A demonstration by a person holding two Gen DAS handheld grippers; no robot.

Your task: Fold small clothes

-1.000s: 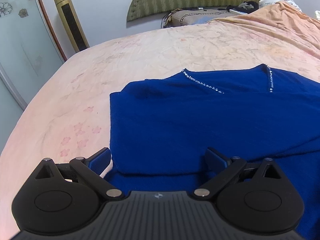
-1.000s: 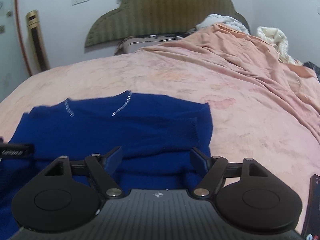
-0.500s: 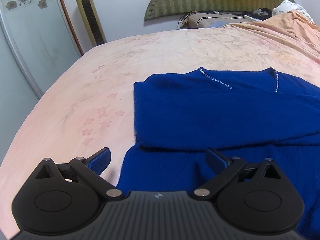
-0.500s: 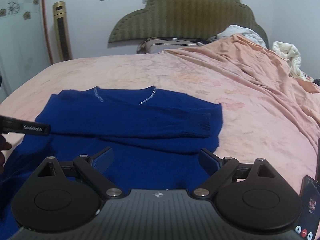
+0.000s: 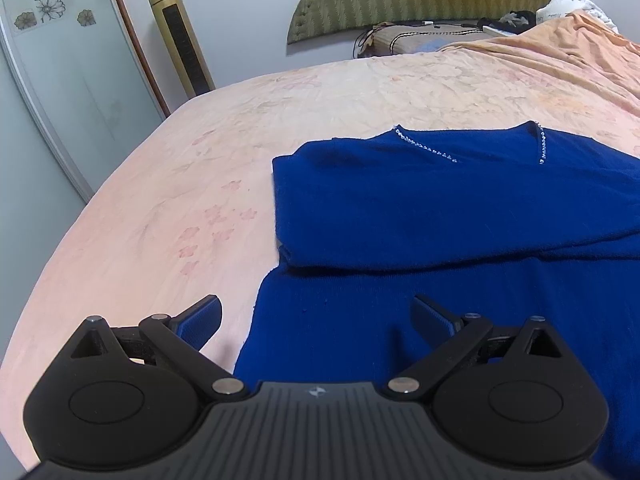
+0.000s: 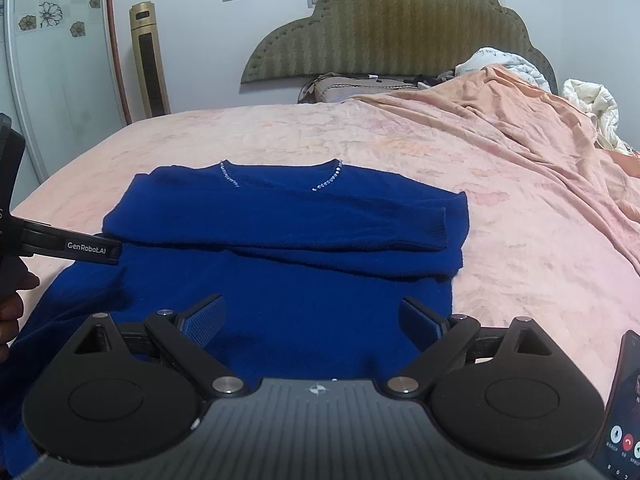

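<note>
On the bed, my right gripper has just been opening, nothing between; my left gripper gapes empty over the sweater.

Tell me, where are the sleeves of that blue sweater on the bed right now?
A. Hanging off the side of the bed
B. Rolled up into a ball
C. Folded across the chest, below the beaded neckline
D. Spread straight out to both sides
C: the blue sweater lies flat on the bed, and a sleeve lies across its front with the ribbed cuff near the right edge, just below the beaded neckline.
</note>
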